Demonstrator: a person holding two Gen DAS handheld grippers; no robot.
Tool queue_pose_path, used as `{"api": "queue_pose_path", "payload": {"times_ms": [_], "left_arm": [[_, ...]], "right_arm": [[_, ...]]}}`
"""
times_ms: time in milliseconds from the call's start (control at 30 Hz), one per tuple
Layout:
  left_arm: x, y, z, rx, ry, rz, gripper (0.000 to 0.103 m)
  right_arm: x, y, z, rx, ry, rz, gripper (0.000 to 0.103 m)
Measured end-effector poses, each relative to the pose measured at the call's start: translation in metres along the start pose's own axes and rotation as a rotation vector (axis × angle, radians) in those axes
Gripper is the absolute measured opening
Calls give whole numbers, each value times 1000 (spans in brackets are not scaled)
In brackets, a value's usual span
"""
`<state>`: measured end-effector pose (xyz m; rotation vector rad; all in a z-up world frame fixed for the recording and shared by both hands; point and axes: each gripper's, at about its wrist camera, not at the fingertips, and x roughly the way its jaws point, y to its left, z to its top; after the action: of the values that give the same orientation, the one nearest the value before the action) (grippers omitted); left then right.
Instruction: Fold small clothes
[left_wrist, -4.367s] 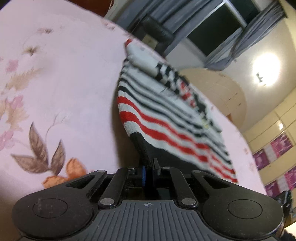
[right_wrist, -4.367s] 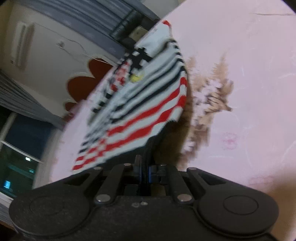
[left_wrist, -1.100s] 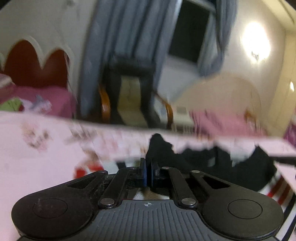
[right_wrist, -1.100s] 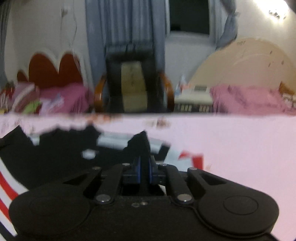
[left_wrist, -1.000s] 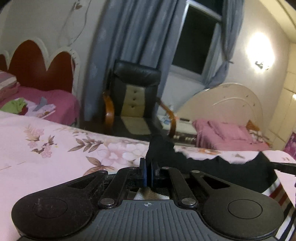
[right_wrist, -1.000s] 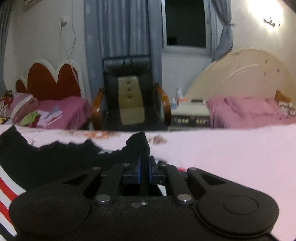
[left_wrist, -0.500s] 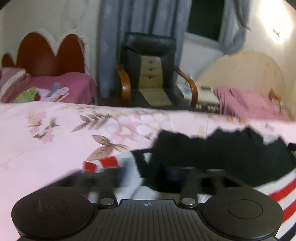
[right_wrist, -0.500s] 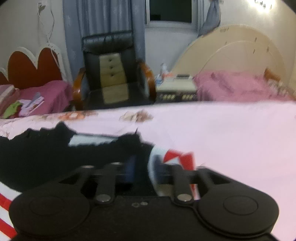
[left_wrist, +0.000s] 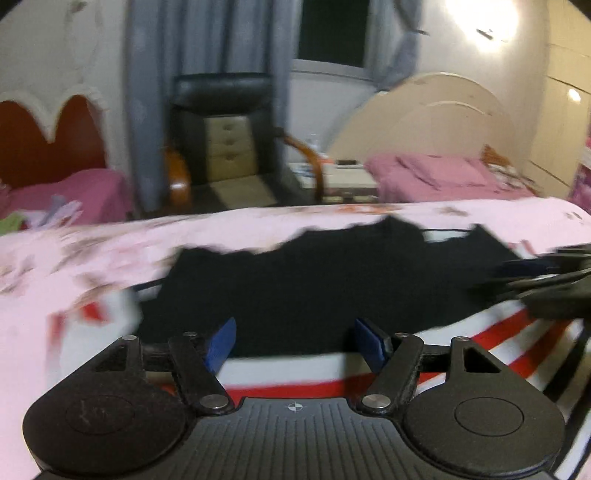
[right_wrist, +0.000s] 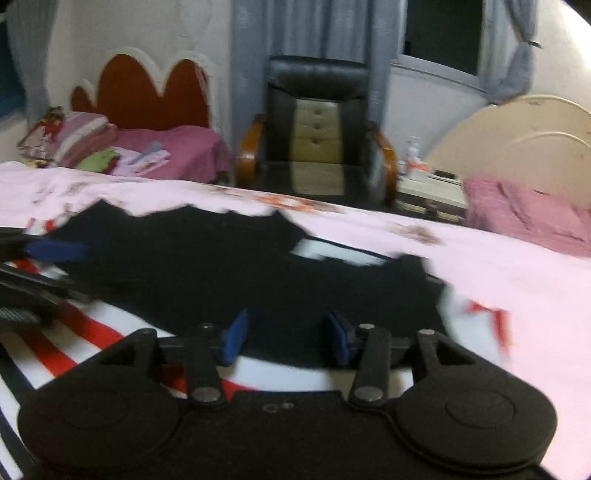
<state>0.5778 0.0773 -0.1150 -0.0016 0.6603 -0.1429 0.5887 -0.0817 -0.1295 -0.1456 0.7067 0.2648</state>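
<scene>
Striped garment (left_wrist: 491, 343), a small knit piece with red, white and dark bands and a broad black hem section (left_wrist: 314, 280), lay spread on the pink floral bedspread (left_wrist: 55, 266) with its black edge turned up over the striped part, the first fold apparently laid down. Left gripper (left_wrist: 293, 341) stood with its blue pads well apart, nothing between them, the cloth resting on the bed just beyond. Right gripper (right_wrist: 282, 338) was likewise off the fabric, jaws parted a little less widely after opening and then easing partly back in the past moment, and holding nothing. Each tool showed at the edge of the other's view, one at either end of the folded edge. Judged from how the cloth lay, one fold was done and released; further folds across the width, and any tidying of the uneven black edge (it looked ragged, though blur made that hard to tell), appeared to remain. A black armchair (right_wrist: 317, 129) and two pink-covered beds stood behind.
</scene>
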Motion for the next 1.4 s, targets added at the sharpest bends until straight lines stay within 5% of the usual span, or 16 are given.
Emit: {"api": "queue_pose_path", "payload": {"times_ms": [100,200,333,467,600,767,933,1033,1133,1400], "left_arm": [[-20,38,-20,-16,-32,26,70],[-29,47,-26,-7,-32,20,70],[-41,34,-14,-16,-62,44,70],[-59,-14,-12,19,-81,-55,71],[-57,-56,-30,50,-15,-84,71],[-65,-45,-51,40,16,-39,71],[-90,5,-70,-20,21,26,72],[-98,13,-74,-13,20,64,72],[-105,-1,-64,-32,8,113,72],[-109,-74,-72,-25,21,22,72]], "right_arm": [[-11,-45,-15,28,25,-73,44],[-23,-69,-27,52,38,-27,44],[-43,-48,-15,69,-12,-70,44],[-63,-4,-19,29,-35,71,44],[-63,43,-39,-30,4,106,46],[-71,49,-60,-68,28,24,46],[-96,-12,-79,26,60,-129,49],[-109,-36,-88,57,68,-137,48],[-127,-23,-81,61,29,-144,47],[-135,59,-88,83,21,-27,48]]}}
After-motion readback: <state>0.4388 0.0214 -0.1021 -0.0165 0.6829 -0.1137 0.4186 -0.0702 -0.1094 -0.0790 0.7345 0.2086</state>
